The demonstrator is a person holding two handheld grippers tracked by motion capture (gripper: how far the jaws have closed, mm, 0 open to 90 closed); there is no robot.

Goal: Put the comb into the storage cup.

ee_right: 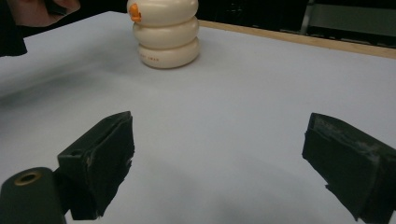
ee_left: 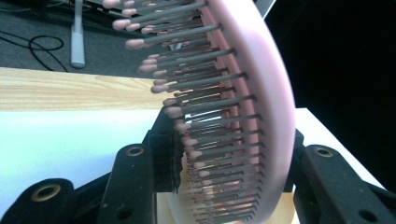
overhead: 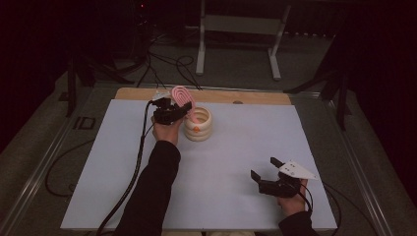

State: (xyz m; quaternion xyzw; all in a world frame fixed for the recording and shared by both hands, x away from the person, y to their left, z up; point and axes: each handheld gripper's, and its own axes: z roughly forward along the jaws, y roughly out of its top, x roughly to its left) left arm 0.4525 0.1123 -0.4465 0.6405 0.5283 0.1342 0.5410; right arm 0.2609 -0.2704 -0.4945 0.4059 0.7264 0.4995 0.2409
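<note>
Hairbrush (overhead: 183, 96) sits pinched in the left gripper (overhead: 183, 109), handle inside the cream holder (overhead: 197, 126). Right gripper (overhead: 263, 168) rests spread, well apart, on the white table (overhead: 236, 147).

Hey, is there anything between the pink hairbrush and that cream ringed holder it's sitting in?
Nothing visible. The left gripper grips the pink hairbrush, whose handle already stands inside the cream holder.

white table sheet (overhead: 231, 162), floor cables (overhead: 172, 64), metal stand (overhead: 241, 29)
</note>
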